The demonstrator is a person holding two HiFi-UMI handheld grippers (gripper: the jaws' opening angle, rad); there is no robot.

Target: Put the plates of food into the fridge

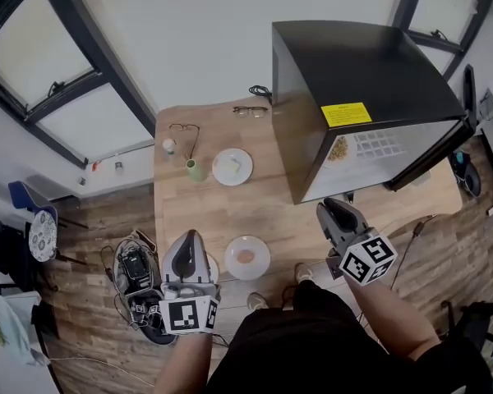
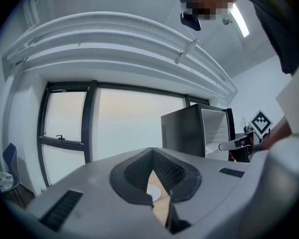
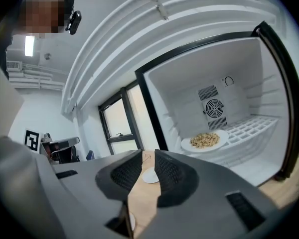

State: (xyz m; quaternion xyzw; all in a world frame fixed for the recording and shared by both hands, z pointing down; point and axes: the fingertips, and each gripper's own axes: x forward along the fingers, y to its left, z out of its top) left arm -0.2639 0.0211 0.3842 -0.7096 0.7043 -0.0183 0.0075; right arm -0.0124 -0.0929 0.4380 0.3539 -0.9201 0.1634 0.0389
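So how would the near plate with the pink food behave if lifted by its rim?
The plate looks rigid, likely ceramic: stiff but breakable. Its shallow smooth rim may be slippery. The loose pink food could slide if it tilts.

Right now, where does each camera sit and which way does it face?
Head view: on the person's head, looking steeply down at table, fridge, near plate, far plate; left gripper, right gripper, forearms, torso show.
Left gripper view: on that gripper, facing windows and fridge; own jaws show.
Right gripper view: on that gripper, facing into the open fridge; own jaws show.
Shared: both gripper views show the fridge and the other gripper.
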